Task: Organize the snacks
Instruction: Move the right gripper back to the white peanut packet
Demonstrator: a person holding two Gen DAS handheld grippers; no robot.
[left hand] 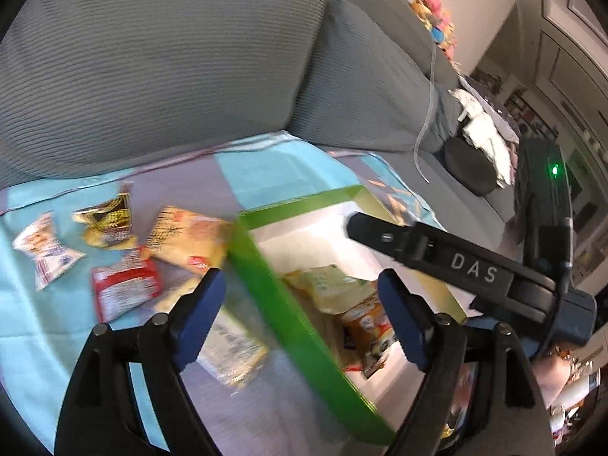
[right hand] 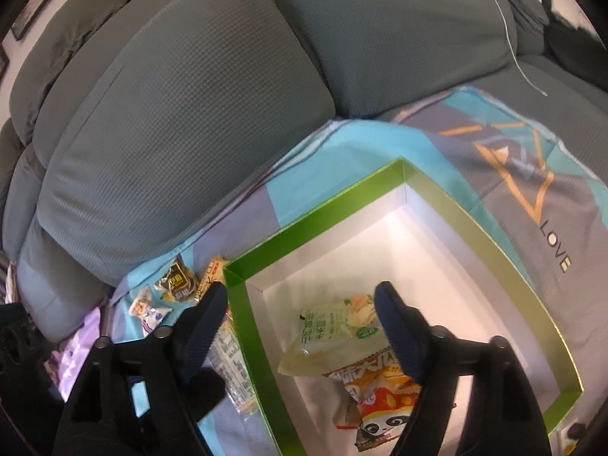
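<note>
green box [right hand: 490, 224] — two snack packets [right hand: 334, 338] inside

Soft daylight; left wrist view motion-blurred, right sharper; fisheye bends edges, corners black.

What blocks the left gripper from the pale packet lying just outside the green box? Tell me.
Nothing visible. The left gripper is open above the pale packet, which lies on the cloth against the green box wall.
</note>
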